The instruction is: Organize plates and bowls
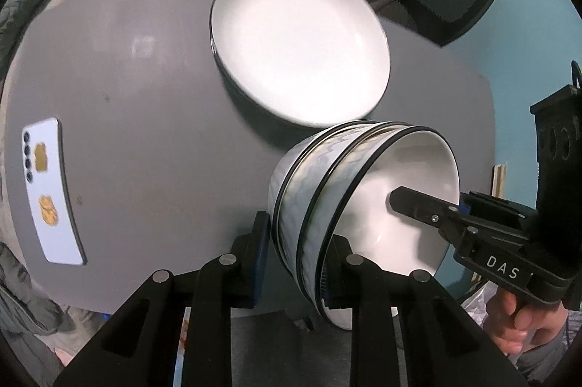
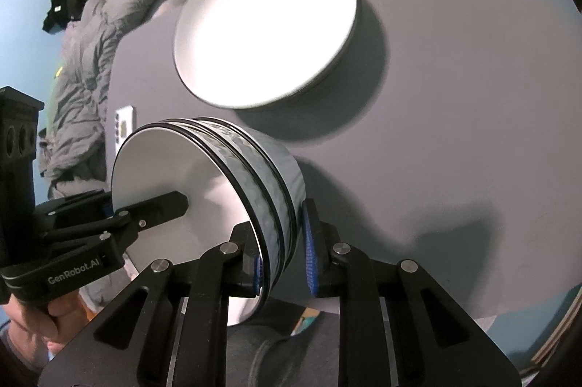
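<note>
Both tools grip three nested bowls [image 1: 327, 190] (tipped sideways): left tool [image 1: 296, 259] and right tool [image 2: 283, 259] each clamp the rims. One plate [image 1: 298, 45] on the tabletop [image 1: 145, 78], upper centre.

Dim room, overexposed glare on the plate [image 1: 298, 45] (rim motion-blurred), soft shadows, heavy fisheye vignetting.

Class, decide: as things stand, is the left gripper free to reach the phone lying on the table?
Probably not: the left gripper is clamped on the stacked bowls, though the table toward the phone lies open.
</note>
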### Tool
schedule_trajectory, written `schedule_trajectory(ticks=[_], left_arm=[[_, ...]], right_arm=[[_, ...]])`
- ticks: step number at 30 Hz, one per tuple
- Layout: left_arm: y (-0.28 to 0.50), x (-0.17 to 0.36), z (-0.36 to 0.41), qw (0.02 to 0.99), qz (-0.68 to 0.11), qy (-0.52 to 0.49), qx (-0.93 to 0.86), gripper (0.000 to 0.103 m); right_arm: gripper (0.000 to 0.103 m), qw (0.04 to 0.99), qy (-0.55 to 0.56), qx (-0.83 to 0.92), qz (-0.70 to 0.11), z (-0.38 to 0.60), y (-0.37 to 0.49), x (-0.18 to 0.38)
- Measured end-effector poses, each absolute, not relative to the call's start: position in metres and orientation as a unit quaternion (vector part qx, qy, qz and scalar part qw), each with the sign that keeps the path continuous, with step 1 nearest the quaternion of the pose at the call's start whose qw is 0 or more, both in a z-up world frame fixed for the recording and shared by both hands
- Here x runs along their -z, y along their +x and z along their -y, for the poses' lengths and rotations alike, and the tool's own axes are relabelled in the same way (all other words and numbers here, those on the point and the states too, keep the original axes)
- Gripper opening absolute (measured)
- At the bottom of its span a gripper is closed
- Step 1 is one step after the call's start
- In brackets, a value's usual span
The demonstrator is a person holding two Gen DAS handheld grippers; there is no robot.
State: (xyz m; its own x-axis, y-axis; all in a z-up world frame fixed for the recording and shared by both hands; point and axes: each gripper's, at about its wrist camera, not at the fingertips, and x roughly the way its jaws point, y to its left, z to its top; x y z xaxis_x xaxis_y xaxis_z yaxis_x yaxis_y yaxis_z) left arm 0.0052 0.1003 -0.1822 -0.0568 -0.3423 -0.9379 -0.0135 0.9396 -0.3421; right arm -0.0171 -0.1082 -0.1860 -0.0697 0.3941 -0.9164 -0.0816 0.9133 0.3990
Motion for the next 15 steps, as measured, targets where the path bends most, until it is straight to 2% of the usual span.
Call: schedule_trajectory(ticks=[8, 15], left_arm=[[0.040, 0.164, -0.109, 0.695, -0.698, -0.125, 0.121, 0.023], [0.072, 0.172, -0.109, 0.702, -0.693, -0.116, 0.117, 0.023]], right_arm=[[0.018, 0.691, 0.103, -0.182, -0.692, 0.101, 0.018, 0.169], [0.018, 0.699, 0.104, -0.180, -0.684, 0.091, 0.055, 0.175]])
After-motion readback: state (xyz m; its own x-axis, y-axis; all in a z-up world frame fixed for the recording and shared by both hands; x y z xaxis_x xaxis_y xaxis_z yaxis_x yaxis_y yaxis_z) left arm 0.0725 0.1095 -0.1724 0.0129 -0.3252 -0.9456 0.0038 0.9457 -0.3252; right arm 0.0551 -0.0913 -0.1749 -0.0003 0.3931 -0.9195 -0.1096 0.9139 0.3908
